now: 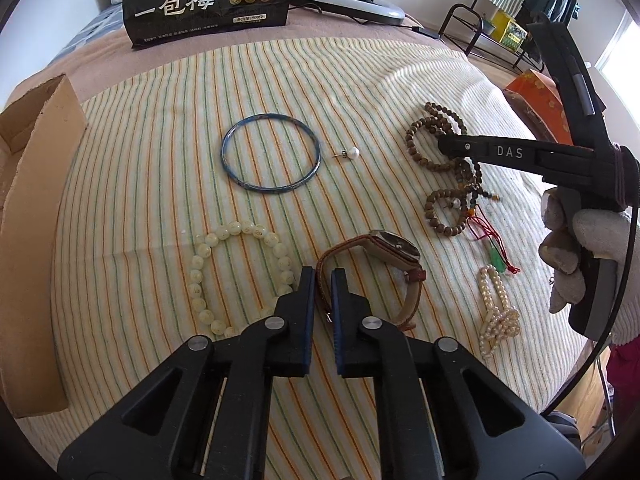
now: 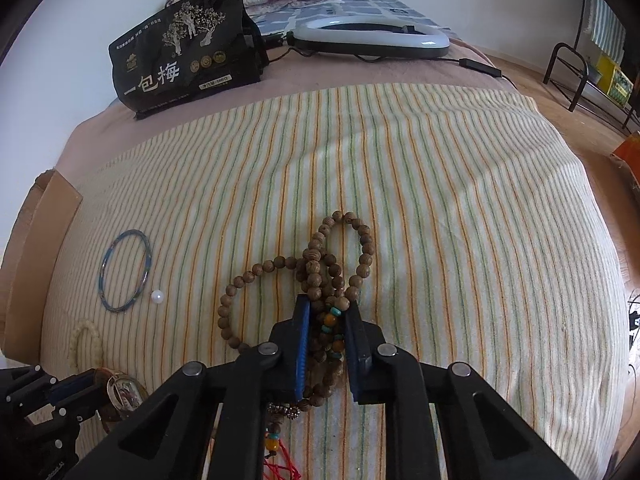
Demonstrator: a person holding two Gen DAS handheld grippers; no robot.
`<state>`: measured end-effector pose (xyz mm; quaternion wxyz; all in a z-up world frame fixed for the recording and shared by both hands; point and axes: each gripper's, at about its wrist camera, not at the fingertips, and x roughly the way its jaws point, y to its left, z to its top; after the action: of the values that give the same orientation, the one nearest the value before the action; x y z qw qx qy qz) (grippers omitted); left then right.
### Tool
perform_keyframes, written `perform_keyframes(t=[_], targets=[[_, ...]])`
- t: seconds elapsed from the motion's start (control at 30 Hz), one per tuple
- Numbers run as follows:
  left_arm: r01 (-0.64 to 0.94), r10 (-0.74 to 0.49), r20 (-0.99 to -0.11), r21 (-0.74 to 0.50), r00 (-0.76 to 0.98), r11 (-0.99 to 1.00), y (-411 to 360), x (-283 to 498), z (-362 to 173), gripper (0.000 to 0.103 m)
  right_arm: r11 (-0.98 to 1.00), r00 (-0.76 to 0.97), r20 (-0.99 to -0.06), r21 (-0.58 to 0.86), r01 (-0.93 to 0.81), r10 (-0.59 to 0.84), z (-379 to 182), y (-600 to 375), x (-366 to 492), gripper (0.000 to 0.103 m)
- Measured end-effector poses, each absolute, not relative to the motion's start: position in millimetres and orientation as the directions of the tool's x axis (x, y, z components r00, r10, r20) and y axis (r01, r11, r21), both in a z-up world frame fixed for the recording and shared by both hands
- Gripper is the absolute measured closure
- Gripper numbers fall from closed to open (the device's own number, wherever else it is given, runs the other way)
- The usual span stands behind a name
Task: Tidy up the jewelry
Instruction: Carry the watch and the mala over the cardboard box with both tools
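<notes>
My left gripper (image 1: 322, 274) is shut on the brown strap of a wristwatch (image 1: 394, 245) that lies on the striped cloth (image 1: 160, 128). A string of wooden prayer beads (image 2: 316, 264) lies in loops, and my right gripper (image 2: 329, 304) is shut on its bunched strands; the same wooden beads (image 1: 440, 216) and right gripper (image 1: 444, 146) show in the left wrist view. A blue bangle (image 1: 271, 152), a pearl earring (image 1: 354, 152), a cream bead bracelet (image 1: 200, 280) and a pearl strand (image 1: 498, 312) lie around.
A cardboard box (image 1: 36, 208) stands at the left edge of the cloth. A black snack bag (image 1: 208, 0) and a ring light (image 2: 372, 36) sit at the back. An orange box (image 1: 536, 96) and a metal rack (image 1: 480, 24) stand off to the right. A gloved hand (image 1: 576, 256) holds the right gripper.
</notes>
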<state>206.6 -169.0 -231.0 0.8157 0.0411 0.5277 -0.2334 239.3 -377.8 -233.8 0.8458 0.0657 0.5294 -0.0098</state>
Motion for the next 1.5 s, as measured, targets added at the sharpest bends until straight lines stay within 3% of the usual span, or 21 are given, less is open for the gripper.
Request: perform_keyframes(t=[0.67,1.5], targets=[[0.389,-0.349,-0.833,-0.178,0.429,0.904,-141,188,-190,0.099,0.984,0.561,-0.818,0.175,0.029,0.129,-169,-366,203,0.092],[0.277,-0.315,-0.751,-0.182,0.58,0.943,-44,162,-119,0.099,0.978,0.664,-0.72,0.192,-0.086,0.2,-82,-306,166,0.092]])
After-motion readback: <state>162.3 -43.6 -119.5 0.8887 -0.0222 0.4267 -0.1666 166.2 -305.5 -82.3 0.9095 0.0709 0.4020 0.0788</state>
